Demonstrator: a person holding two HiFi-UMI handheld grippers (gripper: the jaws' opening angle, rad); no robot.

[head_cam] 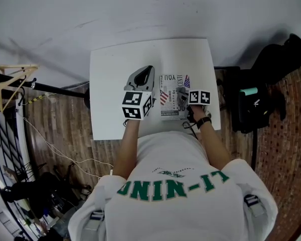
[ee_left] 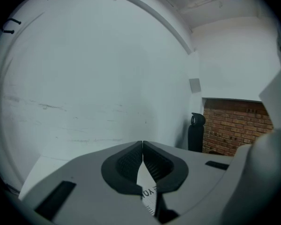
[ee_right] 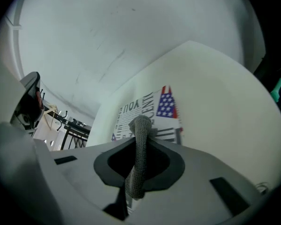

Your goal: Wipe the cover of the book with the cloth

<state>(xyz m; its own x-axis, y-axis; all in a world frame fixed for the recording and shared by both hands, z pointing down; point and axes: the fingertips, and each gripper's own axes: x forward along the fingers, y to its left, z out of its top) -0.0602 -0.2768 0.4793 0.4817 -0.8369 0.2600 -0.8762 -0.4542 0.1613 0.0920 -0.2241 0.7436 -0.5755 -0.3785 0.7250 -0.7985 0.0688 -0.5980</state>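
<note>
Leaning over the white table (head_cam: 115, 84), I judge the book (head_cam: 168, 104) at centre-right of the head view stiff, light and apt to slide, so my left gripper (ee_left: 143, 146), jaws together on nothing, could pin its edge, while my right gripper (ee_right: 141, 148) pinches the cloth (ee_right: 141, 125) over the cover — soft, limp.

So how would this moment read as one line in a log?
right claw: shut on grey knitted cloth, over flag-printed book cover | left claw: shut, empty, left of book | white table

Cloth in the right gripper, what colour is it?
The cloth is grey, clearest in the right gripper view.
</note>
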